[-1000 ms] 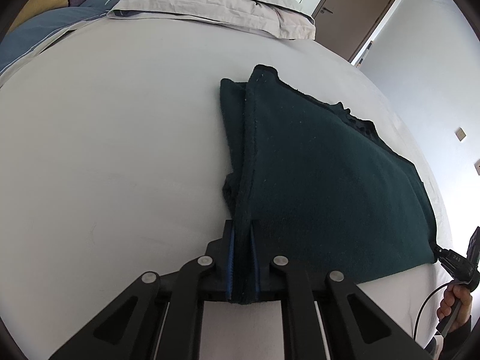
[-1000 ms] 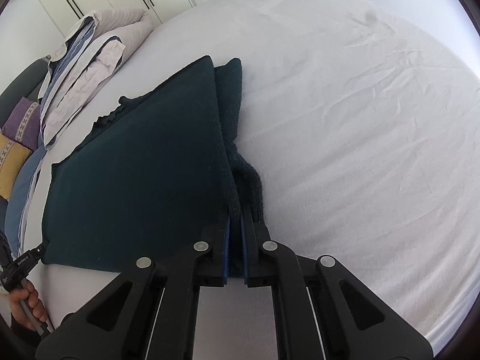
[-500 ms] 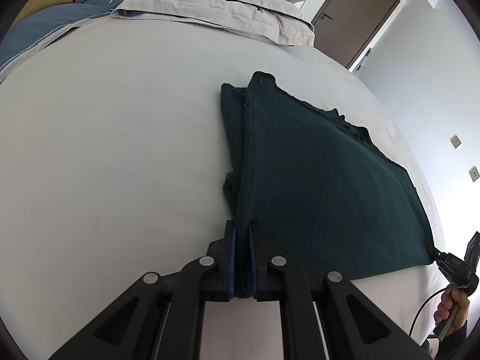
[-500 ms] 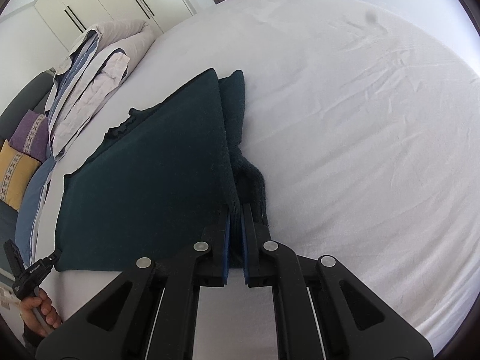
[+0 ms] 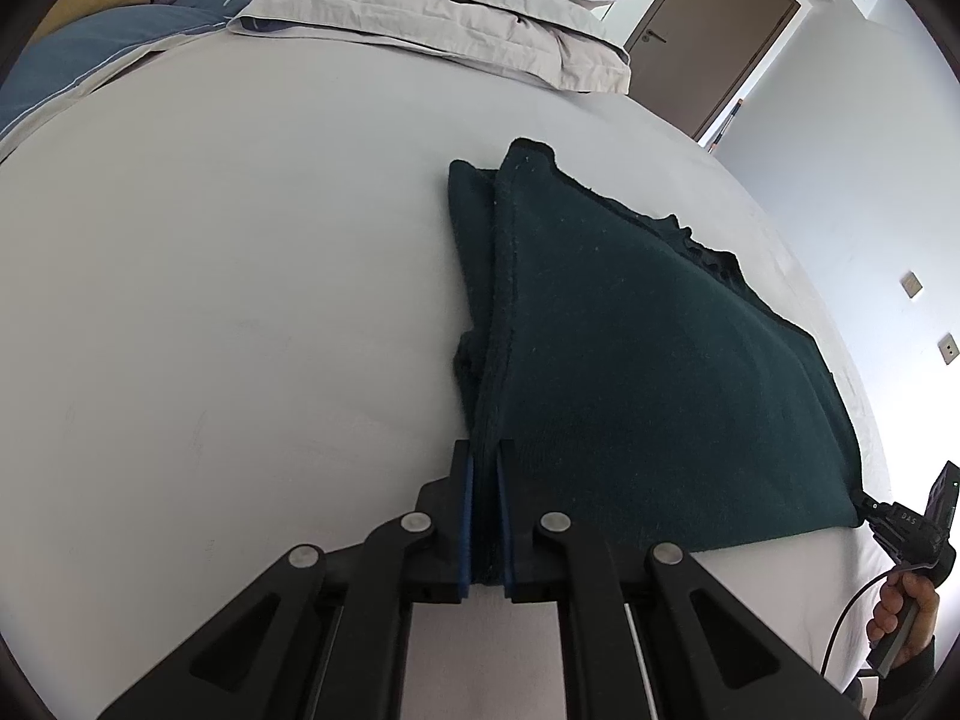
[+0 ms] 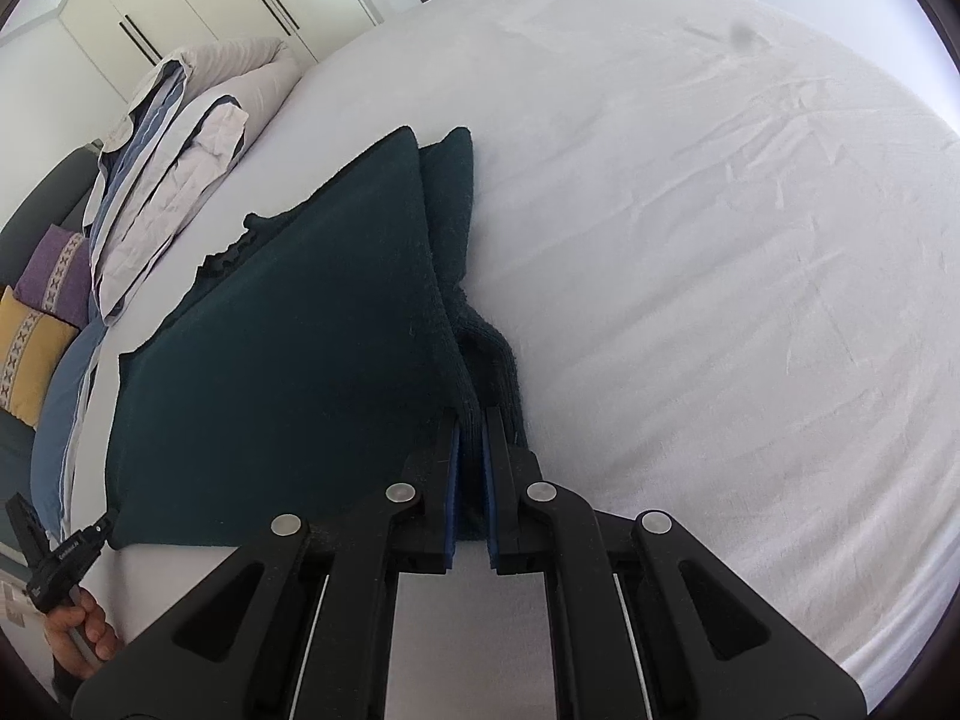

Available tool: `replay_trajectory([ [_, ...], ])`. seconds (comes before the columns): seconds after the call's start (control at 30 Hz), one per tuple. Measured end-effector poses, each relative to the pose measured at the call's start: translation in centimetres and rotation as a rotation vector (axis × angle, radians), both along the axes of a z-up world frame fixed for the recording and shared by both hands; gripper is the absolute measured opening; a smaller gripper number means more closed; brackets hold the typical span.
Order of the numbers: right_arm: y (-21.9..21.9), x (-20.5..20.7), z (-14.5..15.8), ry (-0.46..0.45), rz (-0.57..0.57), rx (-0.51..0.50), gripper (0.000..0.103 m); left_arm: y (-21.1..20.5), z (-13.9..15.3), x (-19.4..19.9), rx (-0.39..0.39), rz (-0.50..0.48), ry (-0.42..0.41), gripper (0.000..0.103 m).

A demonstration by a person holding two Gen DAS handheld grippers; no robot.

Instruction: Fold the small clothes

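Fingers (image 5: 461, 516) of the left gripper (image 5: 483, 510), black with blue pads, pinched tight on one near corner of the dark green cloth (image 5: 630, 360), low in the middle of the left wrist view. Same on the other side: fingers (image 6: 445, 492) of the right gripper (image 6: 470, 480) squeezed shut on the other near corner of the cloth (image 6: 288, 372), low in the middle of the right wrist view.

Cloth spread on the white bed (image 5: 210, 300), folded over, near edge lifted a little and pulled straight between the two grippers. Far part lying flat. Fills the middle and right of the left wrist view, and the middle and left of the right wrist view. A second fold peeking out beside the top layer, at the far corner. Wavy edge along the far side.

Right gripper seen again at the lower right edge of the left wrist view, with a hand (image 5: 900, 606) around its handle. Left gripper seen again at the lower left edge of the right wrist view, held by the other hand (image 6: 78, 636).

Stack of grey and blue pillows (image 5: 432, 6) at the top of the left wrist view. Brown door (image 5: 714, 30) at the upper right. Purple cushion (image 6: 54, 270) and yellow cushion (image 6: 30, 354) at the left edge of the right wrist view. White cupboards (image 6: 180, 6) at the upper left.
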State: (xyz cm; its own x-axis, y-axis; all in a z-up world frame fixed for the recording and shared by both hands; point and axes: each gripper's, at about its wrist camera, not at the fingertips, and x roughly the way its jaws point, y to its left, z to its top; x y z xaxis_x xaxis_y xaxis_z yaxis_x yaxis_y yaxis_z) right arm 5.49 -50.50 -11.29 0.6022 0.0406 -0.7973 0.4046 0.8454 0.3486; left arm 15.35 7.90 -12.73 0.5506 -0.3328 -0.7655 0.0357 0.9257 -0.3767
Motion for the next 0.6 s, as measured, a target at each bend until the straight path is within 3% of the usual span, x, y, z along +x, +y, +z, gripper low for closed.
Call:
replay_trajectory([
  [0.07, -0.7, -0.5, 0.1, -0.014, -0.032, 0.028, 0.011, -0.1, 0.1, 0.1, 0.007, -0.010, 0.000, 0.008],
  [0.17, -2.3, -1.8, 0.6, -0.036, -0.132, 0.043, 0.052, -0.3, 0.5, 0.0, 0.041, -0.024, 0.004, 0.014],
  [0.2, -2.7, -2.5, 1.0, -0.065, -0.162, 0.056, 0.058, -0.3, 0.9, -0.1, 0.062, -0.017, 0.002, 0.019],
  [0.33, -3.5, -4.5, 2.1, -0.126, -0.191, 0.121, 0.059, -0.6, 3.4, -0.5, 0.120, 0.013, -0.060, 0.023],
  [0.43, -3.9, -4.4, 2.1, -0.131, -0.189, 0.173, 0.059, -2.4, 5.0, -0.1, 0.113, -0.026, -0.098, 0.023],
  [0.6, -4.4, -1.9, 1.5, -0.130, -0.174, 0.267, 0.059, -7.0, 5.9, 0.9, 0.108, -0.099, -0.118, 0.040],
])
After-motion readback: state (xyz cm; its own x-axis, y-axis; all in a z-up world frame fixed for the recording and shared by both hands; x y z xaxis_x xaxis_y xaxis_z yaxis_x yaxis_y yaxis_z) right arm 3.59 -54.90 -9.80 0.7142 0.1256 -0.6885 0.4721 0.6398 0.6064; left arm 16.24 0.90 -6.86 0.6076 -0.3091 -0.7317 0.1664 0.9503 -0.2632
